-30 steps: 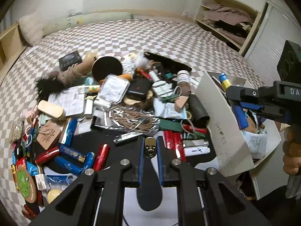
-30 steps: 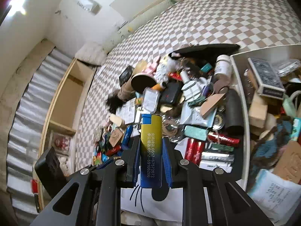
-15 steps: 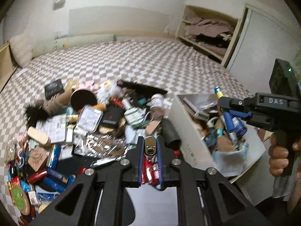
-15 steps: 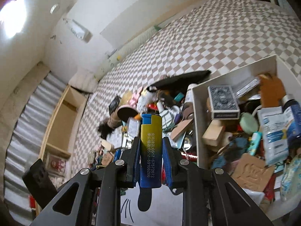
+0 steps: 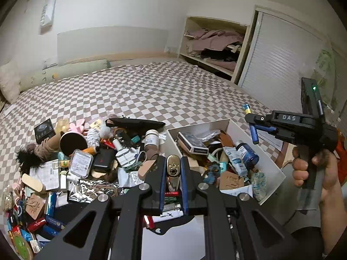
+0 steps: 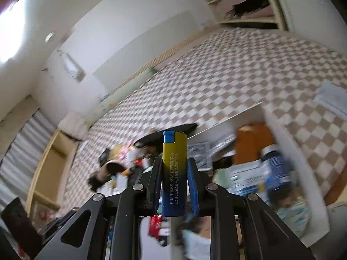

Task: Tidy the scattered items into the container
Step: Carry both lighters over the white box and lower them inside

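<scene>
A white box [image 5: 219, 123] full of small items stands on the checkered bed, right of a heap of scattered items [image 5: 91, 162]. My left gripper [image 5: 173, 169] is shut on a gold lighter [image 5: 173, 166], held above the box's near left corner. My right gripper [image 6: 174, 169] is shut on a blue and yellow lighter [image 6: 174, 169]. It also shows in the left wrist view [image 5: 252, 127], raised above the box's right side with the lighter pointing down. The box [image 6: 229, 113] is blurred in the right wrist view.
The checkered bed [image 5: 141, 91] stretches behind the heap. An open shelf with clothes [image 5: 214, 45] and a shuttered door [image 5: 282, 65] stand at the right. A black pouch [image 5: 134, 122] lies at the heap's far edge. Red and blue tubes [image 5: 45, 221] lie at the left.
Both grippers have risen and moved right toward the box. The left camera now looks higher across the bed. The right view has swung up and is blurred by motion.
</scene>
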### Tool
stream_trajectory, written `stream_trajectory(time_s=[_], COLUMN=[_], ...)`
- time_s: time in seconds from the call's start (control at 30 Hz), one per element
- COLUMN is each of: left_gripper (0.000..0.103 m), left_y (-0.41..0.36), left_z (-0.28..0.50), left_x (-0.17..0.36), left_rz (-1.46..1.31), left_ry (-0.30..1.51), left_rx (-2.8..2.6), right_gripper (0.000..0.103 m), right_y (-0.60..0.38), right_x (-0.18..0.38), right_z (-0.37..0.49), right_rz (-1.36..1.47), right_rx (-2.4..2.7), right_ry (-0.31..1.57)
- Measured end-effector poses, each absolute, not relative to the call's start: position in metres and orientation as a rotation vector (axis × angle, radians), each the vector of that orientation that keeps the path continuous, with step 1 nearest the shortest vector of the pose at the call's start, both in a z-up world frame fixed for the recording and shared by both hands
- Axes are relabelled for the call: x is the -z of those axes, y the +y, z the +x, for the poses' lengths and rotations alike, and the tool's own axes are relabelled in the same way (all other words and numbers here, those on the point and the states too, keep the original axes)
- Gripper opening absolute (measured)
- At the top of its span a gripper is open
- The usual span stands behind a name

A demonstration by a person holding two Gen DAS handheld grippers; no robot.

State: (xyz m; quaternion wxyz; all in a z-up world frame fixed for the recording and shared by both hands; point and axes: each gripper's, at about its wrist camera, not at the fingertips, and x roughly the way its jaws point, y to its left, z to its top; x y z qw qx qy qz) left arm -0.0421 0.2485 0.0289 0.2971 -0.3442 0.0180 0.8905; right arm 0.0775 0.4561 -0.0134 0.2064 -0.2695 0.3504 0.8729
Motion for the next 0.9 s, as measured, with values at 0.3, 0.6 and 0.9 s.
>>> stream_trajectory(time_s=[0.3, 0.6, 0.9], left_gripper=[0.013, 0.013, 0.013], left_y=[0.283, 0.324, 0.354], left_z=[-0.037, -0.033, -0.025], left_x=[-0.065, -0.083, -0.07], left_rz=[-0.808, -0.743, -0.772], left_ry=[0.048, 0.016, 0.045], left_rx=[-2.325, -2.231, -2.136], right_gripper=[0.023, 0.023, 0.023], right_y=[0.479, 0.472, 0.46], right_x=[0.024, 0.028, 0.054], right_z=[0.1, 0.124, 0.135], right_rz=[-0.777, -0.799, -0.933], right_rx=[-2.286, -2.252, -2.181], right_ry=[0.87, 0.843, 0.865])
